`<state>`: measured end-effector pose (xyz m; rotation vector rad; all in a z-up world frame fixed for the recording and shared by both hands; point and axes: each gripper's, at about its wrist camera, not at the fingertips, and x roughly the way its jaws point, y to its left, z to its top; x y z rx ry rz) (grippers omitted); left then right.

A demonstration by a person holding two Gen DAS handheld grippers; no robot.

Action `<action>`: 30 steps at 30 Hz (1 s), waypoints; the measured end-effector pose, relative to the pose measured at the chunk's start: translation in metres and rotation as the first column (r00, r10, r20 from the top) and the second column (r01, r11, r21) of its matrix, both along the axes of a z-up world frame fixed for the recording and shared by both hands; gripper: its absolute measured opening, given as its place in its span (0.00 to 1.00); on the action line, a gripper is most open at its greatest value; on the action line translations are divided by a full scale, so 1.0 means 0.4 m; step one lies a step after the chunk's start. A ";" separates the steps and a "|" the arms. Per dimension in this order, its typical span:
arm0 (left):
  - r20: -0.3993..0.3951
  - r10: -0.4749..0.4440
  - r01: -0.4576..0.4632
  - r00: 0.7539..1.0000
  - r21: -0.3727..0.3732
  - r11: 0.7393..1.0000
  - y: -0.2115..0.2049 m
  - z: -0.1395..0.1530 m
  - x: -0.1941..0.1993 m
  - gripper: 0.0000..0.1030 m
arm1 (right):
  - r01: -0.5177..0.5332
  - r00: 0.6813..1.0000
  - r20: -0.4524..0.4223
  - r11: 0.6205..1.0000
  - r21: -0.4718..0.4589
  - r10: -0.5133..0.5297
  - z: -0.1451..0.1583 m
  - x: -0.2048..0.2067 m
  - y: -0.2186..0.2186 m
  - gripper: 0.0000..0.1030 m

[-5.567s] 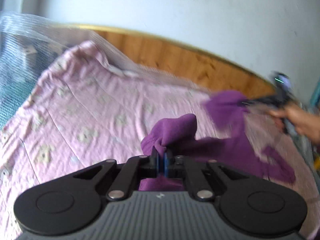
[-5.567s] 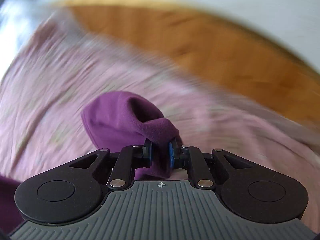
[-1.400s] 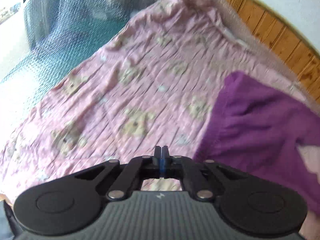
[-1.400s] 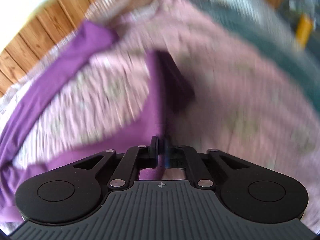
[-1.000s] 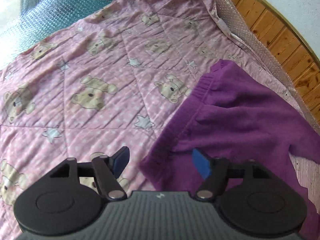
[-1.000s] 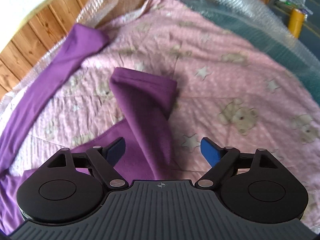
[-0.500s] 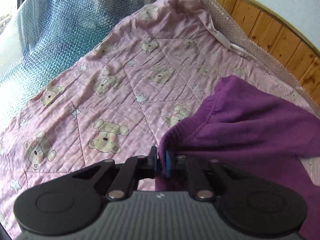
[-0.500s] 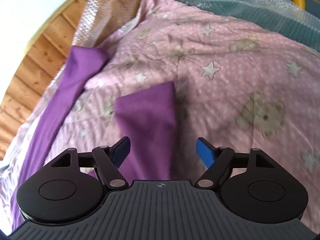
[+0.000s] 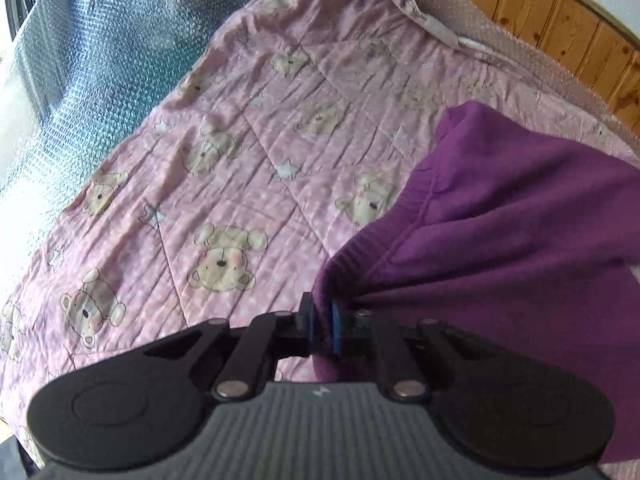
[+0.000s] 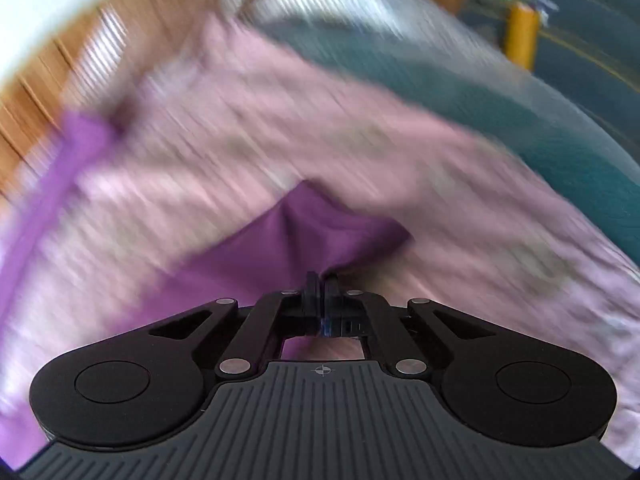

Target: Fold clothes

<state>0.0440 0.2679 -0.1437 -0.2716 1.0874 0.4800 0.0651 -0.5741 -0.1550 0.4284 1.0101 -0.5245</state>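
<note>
Pink bear quilt point(image 9: 224, 184) on bed. Purple garment point(image 9: 520, 216) looks soft, light, floppy. Left gripper point(image 9: 322, 326) pinches its near hem; right gripper point(image 10: 322, 288) clamped on a leg end, pic blurred.

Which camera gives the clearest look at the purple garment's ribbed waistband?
The left wrist view: it is sharp, and the ribbed waistband runs up from where the left gripper pinches it. The right wrist view is motion-blurred, showing only a smooth corner of the purple garment, no ribbing.
</note>
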 end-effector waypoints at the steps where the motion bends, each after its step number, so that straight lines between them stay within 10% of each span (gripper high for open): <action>1: -0.020 -0.008 0.008 1.000 0.005 1.000 -0.006 -0.020 -0.002 0.09 | 0.002 0.999 -0.048 1.000 -0.010 -0.002 -0.018 -0.011 -0.007 0.03; 4: -0.022 -0.027 0.027 0.999 0.009 1.000 -0.010 -0.028 -0.023 0.23 | 0.052 0.995 -0.074 0.991 -0.126 -0.061 0.021 -0.036 -0.004 0.34; 6: 0.006 -0.017 0.017 1.000 -0.004 1.000 0.004 -0.009 -0.049 0.41 | 0.105 0.994 -0.009 0.975 -0.194 -0.109 0.084 -0.048 0.005 0.41; 10: 0.083 0.016 -0.012 0.996 -0.045 0.999 0.057 0.069 -0.096 0.45 | -0.010 0.993 0.113 0.982 -0.188 0.032 0.192 0.027 0.088 0.49; 15: 0.092 0.021 -0.021 0.995 -0.006 1.000 0.067 0.119 -0.044 0.48 | -0.276 0.925 0.231 0.952 -0.134 0.301 0.243 0.316 0.226 0.79; 23: 0.081 0.027 -0.026 0.996 -0.017 1.000 -0.075 0.105 0.036 0.48 | -0.508 0.822 0.148 0.825 -0.248 0.550 0.127 0.929 0.374 0.87; 26: 0.076 0.004 -0.003 0.997 -0.024 1.000 -0.129 0.098 0.091 0.48 | -0.601 0.776 0.049 0.761 -0.244 0.628 0.065 1.057 0.418 0.66; 28: 0.081 -0.010 0.012 0.997 -0.023 1.000 -0.153 0.098 0.129 0.48 | -0.663 0.735 0.037 0.728 -0.175 0.677 0.044 1.090 0.426 0.02; 30: 0.096 -0.025 0.027 0.995 -0.024 0.999 -0.170 0.099 0.161 0.47 | -0.699 0.673 0.115 0.679 -0.224 0.731 0.090 1.031 0.437 0.01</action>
